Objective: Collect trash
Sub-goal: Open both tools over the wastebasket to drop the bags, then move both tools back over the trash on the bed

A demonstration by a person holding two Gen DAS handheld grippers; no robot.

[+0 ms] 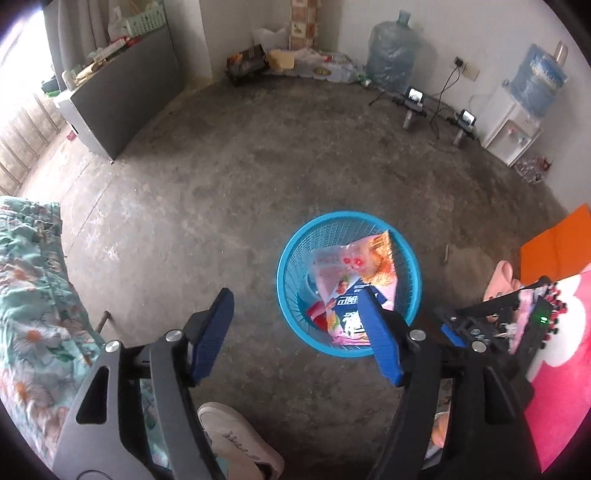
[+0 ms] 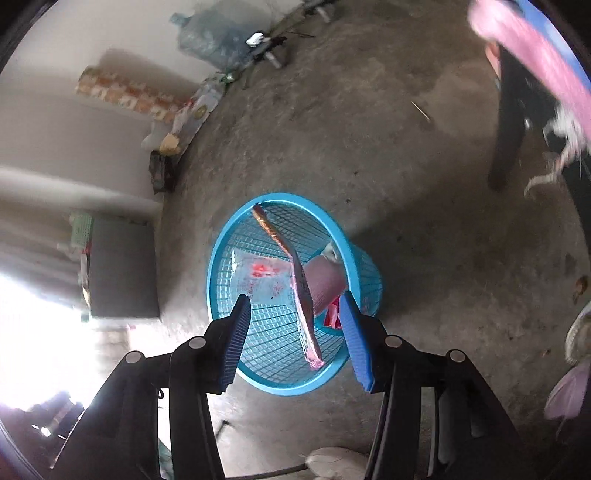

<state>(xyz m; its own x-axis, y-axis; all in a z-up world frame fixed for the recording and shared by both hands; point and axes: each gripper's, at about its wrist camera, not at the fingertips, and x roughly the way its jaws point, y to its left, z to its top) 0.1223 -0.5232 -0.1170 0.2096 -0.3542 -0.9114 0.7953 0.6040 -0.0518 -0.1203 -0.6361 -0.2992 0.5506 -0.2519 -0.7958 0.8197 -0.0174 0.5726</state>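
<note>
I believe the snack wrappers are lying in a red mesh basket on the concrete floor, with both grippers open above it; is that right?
Not quite: the mesh basket is blue, not red, as both wrist views show. The rest holds: the snack wrappers lie in it on the concrete floor, and the left gripper and right gripper are both open above it.

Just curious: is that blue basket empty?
No. The basket holds snack wrappers, which show inside its rim in both views.

floor: bare mottled grey concrete floor (image 1: 258, 155) | walls: plain white plastered walls (image 1: 461, 26) | furniture: dark grey cabinet (image 1: 122, 107), white water dispenser (image 1: 513, 125) | light: bright daylight from left
</note>
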